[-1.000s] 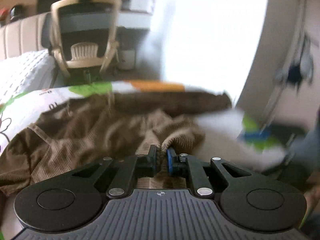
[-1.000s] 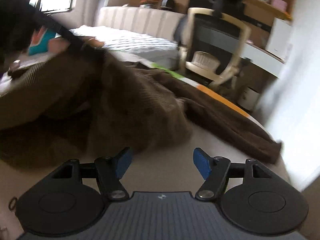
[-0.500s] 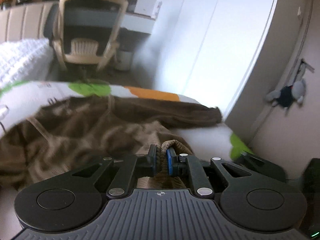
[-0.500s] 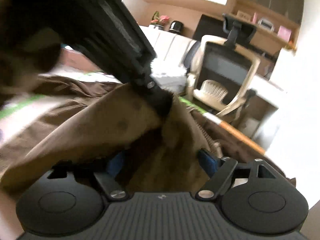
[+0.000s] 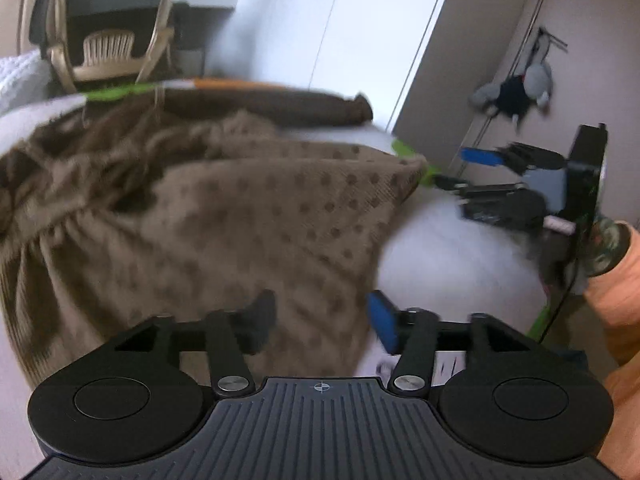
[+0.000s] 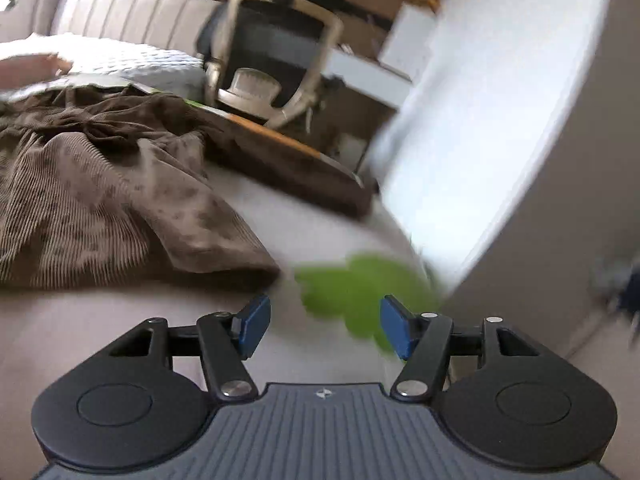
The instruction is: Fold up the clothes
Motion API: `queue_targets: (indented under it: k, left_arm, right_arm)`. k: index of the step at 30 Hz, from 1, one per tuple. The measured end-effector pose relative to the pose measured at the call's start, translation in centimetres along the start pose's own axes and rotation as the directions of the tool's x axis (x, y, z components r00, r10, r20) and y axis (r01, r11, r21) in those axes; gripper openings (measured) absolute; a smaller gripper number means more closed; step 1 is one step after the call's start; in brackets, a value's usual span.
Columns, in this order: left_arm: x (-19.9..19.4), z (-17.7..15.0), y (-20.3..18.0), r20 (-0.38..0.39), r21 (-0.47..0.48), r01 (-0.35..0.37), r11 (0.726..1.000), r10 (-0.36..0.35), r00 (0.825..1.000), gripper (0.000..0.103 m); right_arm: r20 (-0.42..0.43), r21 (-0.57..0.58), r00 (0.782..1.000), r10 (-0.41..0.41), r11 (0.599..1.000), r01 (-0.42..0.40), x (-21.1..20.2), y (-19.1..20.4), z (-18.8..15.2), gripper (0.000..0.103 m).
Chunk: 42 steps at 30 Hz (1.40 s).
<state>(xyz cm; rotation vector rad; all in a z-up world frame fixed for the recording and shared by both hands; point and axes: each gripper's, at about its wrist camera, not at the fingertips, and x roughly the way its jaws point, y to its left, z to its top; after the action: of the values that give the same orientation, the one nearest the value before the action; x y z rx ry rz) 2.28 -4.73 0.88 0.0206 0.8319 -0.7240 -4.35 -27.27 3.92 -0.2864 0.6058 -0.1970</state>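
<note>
A bedroom is shown, with a bed covered in a pale sheet printed with green patches, a beige office chair standing beyond its far edge, and a white wardrobe rising at the right. A brown garment is spread over the left and middle of the bed, its nearer part a lighter brown with darker dots and fine ribbing, its farther part a dark brown strip stretched along the far edge of the bed. The left claw is seen spread wide, nothing being gripped; its fingers are held just above the dotted cloth, whose near edge passes under them. The right claw is likewise spread wide and empty, held over bare sheet and a green patch, with the corner of the garment lying just to the far left of its left finger. In the left wrist view the right-hand device is seen at the right, beyond the garment's corner, gripped by a person's hand; both views are blurred. A soft toy is hung on the wall at the far right.
</note>
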Motion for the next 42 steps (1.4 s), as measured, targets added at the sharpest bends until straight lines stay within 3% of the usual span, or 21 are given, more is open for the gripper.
queue_targets:
  k: [2,5,8,11,14,18,20,22,24,25,27,31,33,37,42]
  left_arm:
    - [0.1,-0.7,1.0,-0.027,-0.04,-0.012,0.999,0.011,1.0,0.072]
    - [0.2,-1.4,2.5,-0.061,-0.104,-0.033,0.994,0.026,0.998,0.075]
    - [-0.1,-1.7,3.4,-0.079,-0.144,-0.05,0.988,0.039,0.996,0.077]
    - [-1.6,-0.8,4.7,-0.032,-0.182,-0.107,0.977,0.103,0.994,0.08]
    - [-3.4,0.7,7.9,0.049,-0.301,-0.171,0.938,0.194,0.98,0.081]
    - [-4.4,2.3,13.0,0.084,-0.455,-0.261,0.851,0.333,0.939,0.079]
    - [-3.9,2.4,14.2,0.072,-0.472,-0.287,0.834,0.361,0.93,0.079]
    - [-3.3,2.4,15.2,0.059,-0.474,-0.315,0.822,0.387,0.92,0.079]
    - [-2.7,2.2,15.8,0.047,-0.466,-0.342,0.816,0.408,0.912,0.077]
    - [-2.5,2.0,16.1,0.042,-0.467,-0.346,0.814,0.412,0.91,0.077]
    - [-2.5,1.5,16.2,0.054,-0.468,-0.336,0.817,0.407,0.912,0.079]
    - [-2.9,0.5,16.0,0.037,-0.488,-0.305,0.818,0.369,0.929,0.091]
    - [-2.9,-0.1,15.5,0.026,-0.478,-0.298,0.826,0.353,0.935,0.092]
    - [-3.4,-1.2,14.3,0.013,-0.41,-0.315,0.856,0.351,0.936,0.09]
    - [-4.2,-1.9,14.0,-0.002,-0.33,-0.37,0.868,0.391,0.92,0.065]
  right_arm:
    - [0.016,0.114,0.998,0.058,0.992,-0.059,-0.7,-1.8,-0.2,0.061]
    - [0.04,0.172,0.981,0.188,0.966,-0.192,1.6,-1.5,2.7,0.061]
    - [0.072,0.226,0.947,0.313,0.92,-0.322,4.0,-1.3,5.6,0.061]
    - [0.087,0.248,0.904,0.419,0.869,-0.427,7.0,-0.4,8.8,0.059]
    - [0.047,0.26,0.872,0.487,0.837,-0.481,11.4,1.4,11.6,0.059]
    - [-0.009,0.331,0.813,0.582,0.769,-0.547,17.1,4.3,13.6,0.059]
    - [-0.027,0.289,0.825,0.565,0.794,-0.534,18.9,6.4,13.8,0.059]
    - [-0.025,0.211,0.852,0.524,0.835,-0.507,20.0,7.8,13.7,0.058]
    - [-0.048,0.233,0.852,0.521,0.835,-0.498,21.1,8.3,13.2,0.043]
    - [-0.037,0.248,0.852,0.522,0.831,-0.499,21.0,8.1,12.8,0.043]
    - [-0.039,0.239,0.855,0.517,0.836,-0.494,20.1,7.8,12.1,0.042]
    - [-0.052,0.089,0.887,0.459,0.887,-0.454,16.2,7.6,8.9,0.042]
    - [-0.06,0.093,0.89,0.453,0.89,-0.446,14.2,6.4,7.5,0.042]
    - [-0.093,0.154,0.871,0.483,0.871,-0.467,10.8,4.5,5.3,0.042]
    - [-0.131,0.104,0.843,0.522,0.853,-0.512,6.9,5.5,3.9,0.043]
